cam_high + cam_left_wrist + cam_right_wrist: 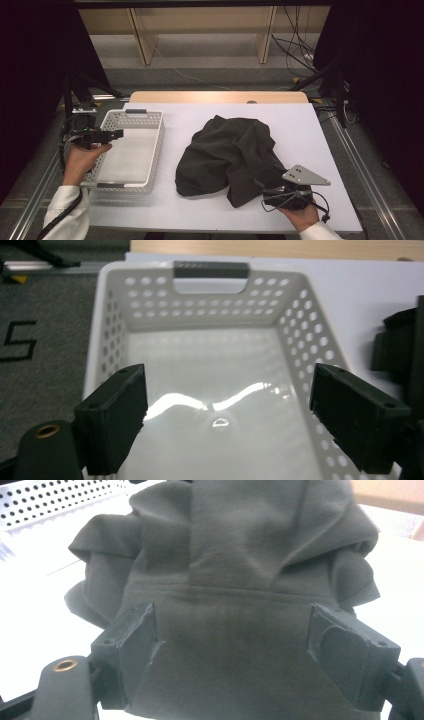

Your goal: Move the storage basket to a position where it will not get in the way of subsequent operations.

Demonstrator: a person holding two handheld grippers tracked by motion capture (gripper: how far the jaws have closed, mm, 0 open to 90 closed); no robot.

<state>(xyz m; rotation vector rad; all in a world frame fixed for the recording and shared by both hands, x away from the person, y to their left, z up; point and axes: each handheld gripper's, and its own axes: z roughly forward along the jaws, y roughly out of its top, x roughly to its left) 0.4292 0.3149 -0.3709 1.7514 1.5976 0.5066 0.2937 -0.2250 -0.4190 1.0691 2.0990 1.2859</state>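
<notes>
Left gripper (118,133), held in the person's left hand (82,159), hovers over the left rim of the white basket (156,150), pointing across it. Its jaws stand spread wide with nothing between them; in the left gripper view the left gripper (227,427) looks down into the basket (210,310), whose glossy floor lies directly below and ahead of the jaws, the grey handle (211,270) on the far wall straight ahead. The basket sits on the white table (310,150), near its left edge.

To the right of the basket, and apart from it, lies the dark garment (227,155), crumpled in a loose heap near the middle of the table. Its near right corner reaches the right gripper (280,192), which the person's right hand (300,214) holds low at the table's near edge, the grey three-cornered plate (305,175) on top.

In the right gripper view the right gripper (232,655) has its jaws spread wide, one on either side of the garment (235,555). The cloth fills the gap between them and rises in folds just ahead, with a seam running across above the jaws. The pads do not press on the cloth; whether they touch it at the edges cannot be told. The basket (55,500) shows far off to this gripper's upper left.
</notes>
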